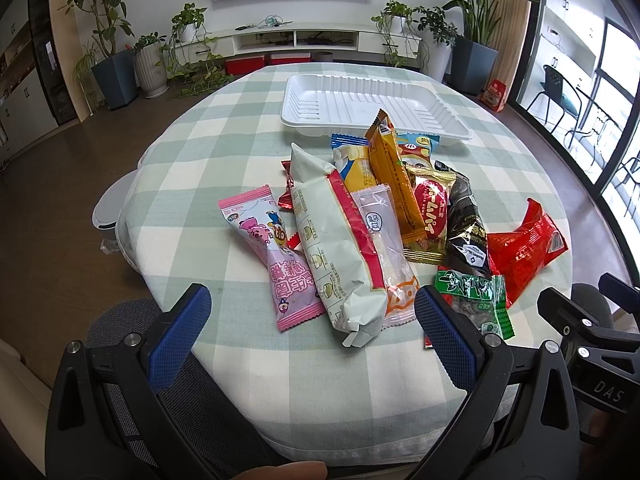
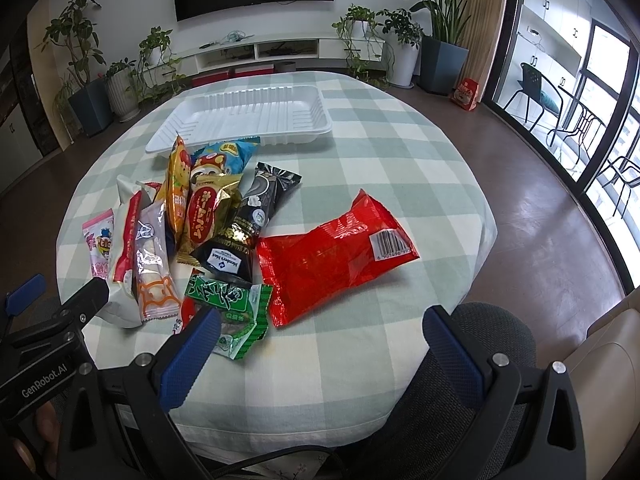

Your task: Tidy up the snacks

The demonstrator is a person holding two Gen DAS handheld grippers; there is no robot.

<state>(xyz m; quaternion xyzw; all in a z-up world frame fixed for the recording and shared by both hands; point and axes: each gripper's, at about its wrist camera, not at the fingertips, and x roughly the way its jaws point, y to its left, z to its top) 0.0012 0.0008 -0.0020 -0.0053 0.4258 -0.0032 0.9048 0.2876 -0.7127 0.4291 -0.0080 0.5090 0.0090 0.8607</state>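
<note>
A heap of snack packets lies mid-table: a pink packet [image 1: 276, 264], a large white packet [image 1: 332, 240], an orange packet [image 1: 394, 176], a black packet [image 1: 464, 216], a green packet [image 2: 232, 312] and a big red bag [image 2: 332, 258]. Behind them an empty white tray [image 1: 372, 104] [image 2: 244, 118] rests on the checked cloth. My left gripper [image 1: 312, 328] is open near the table's front edge, just short of the white packet. My right gripper [image 2: 320, 344] is open too, its left finger beside the green packet, with nothing between the fingers.
The round table [image 1: 224, 128] has a green-and-white checked cloth. A grey mesh chair [image 2: 492, 344] sits at the near edge. Potted plants [image 1: 112, 60], a low TV shelf [image 1: 296, 38] and glass doors [image 2: 600, 100] ring the room. Bare cloth lies right of the red bag.
</note>
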